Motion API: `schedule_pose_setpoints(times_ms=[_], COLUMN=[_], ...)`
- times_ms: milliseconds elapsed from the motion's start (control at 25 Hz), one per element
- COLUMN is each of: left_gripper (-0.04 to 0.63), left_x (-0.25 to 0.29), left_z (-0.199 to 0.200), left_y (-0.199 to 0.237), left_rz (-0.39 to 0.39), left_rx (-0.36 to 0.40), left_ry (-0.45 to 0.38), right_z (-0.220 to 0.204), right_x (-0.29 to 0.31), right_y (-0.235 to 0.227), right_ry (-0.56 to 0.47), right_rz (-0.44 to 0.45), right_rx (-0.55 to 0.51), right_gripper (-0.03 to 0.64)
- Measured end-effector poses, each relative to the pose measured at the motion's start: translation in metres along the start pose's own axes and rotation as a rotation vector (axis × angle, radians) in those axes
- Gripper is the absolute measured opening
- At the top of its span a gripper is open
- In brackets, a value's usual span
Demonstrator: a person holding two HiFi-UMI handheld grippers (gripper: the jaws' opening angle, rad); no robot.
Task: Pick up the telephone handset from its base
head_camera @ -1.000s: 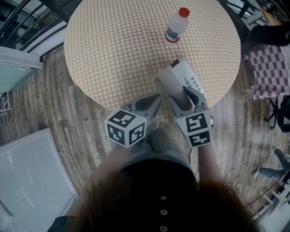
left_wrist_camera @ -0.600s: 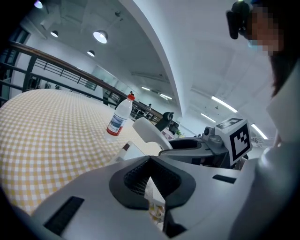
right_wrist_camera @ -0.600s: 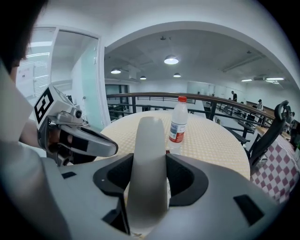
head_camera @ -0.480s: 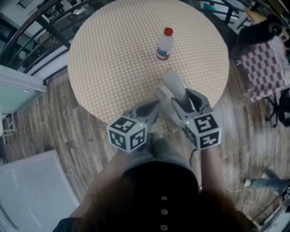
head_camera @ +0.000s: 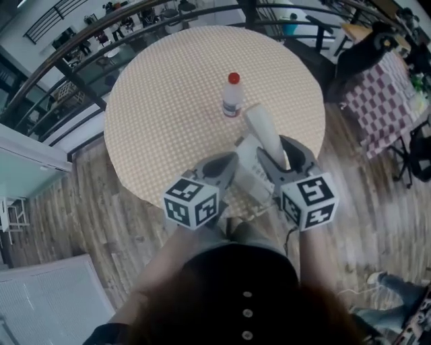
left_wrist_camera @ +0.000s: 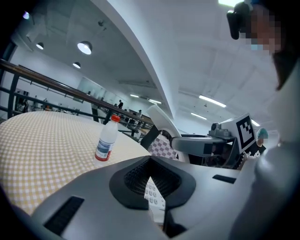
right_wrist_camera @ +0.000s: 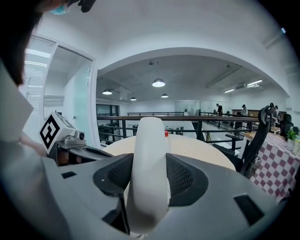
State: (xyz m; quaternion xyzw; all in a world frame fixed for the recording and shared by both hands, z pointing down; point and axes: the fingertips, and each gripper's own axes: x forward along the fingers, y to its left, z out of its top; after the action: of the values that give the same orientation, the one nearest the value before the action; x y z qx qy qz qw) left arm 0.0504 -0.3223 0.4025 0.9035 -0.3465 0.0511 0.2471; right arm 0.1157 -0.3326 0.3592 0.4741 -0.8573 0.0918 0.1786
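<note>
The white telephone handset (head_camera: 264,129) (right_wrist_camera: 150,159) stands tilted up over the near edge of the round checked table (head_camera: 168,101). My right gripper (head_camera: 281,153) (right_wrist_camera: 149,180) is shut on its lower part. The white telephone base (head_camera: 250,178) with its keypad (left_wrist_camera: 152,199) hangs lower, between the two grippers. My left gripper (head_camera: 232,165) (left_wrist_camera: 152,187) is shut on the base's edge. In the left gripper view the handset (left_wrist_camera: 161,119) and the right gripper (left_wrist_camera: 201,143) show to the right, apart from the base.
A clear bottle with a red cap (head_camera: 231,94) (left_wrist_camera: 105,140) stands on the table just beyond the handset. A dark railing (head_camera: 202,10) curves behind the table. A checked cloth (head_camera: 377,101) lies at the right, wooden floor (head_camera: 81,202) below.
Both grippers have risen toward the camera. The handset has come up off the base and now points up toward the bottle, while the base stays lower in the left gripper.
</note>
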Motion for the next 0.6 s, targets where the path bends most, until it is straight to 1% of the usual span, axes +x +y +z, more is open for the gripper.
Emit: schedule_pose_setpoints(times_ms=[160, 280, 480, 600], left_gripper=[0.008, 0.008, 0.008, 0.008], left_x=[0.007, 0.006, 0.001, 0.003], left_z=[0.016, 0.032, 0.067, 0.077], left_y=[-0.008, -0.020, -0.035, -0.037], left_rz=[-0.042, -0.079, -0.136, -0.154], left_rx=[0.052, 0.068, 0.077, 0.076], left_ry=[-0.014, -0.045, -0.115, -0.140], right_z=[0.011, 0.017, 0.034, 0.038], right_x=[-0.007, -0.015, -0.024, -0.030], right_y=[-0.003, -0.004, -0.005, -0.004], right_ry=[-0.046, -0.086, -0.164, -0.206], right_rz=[-0.007, 0.001, 0.068, 0.100], right_rx=[0.022, 0.056, 0.137, 0.203], right_gripper=[0.221, 0.221, 0.221, 0.221])
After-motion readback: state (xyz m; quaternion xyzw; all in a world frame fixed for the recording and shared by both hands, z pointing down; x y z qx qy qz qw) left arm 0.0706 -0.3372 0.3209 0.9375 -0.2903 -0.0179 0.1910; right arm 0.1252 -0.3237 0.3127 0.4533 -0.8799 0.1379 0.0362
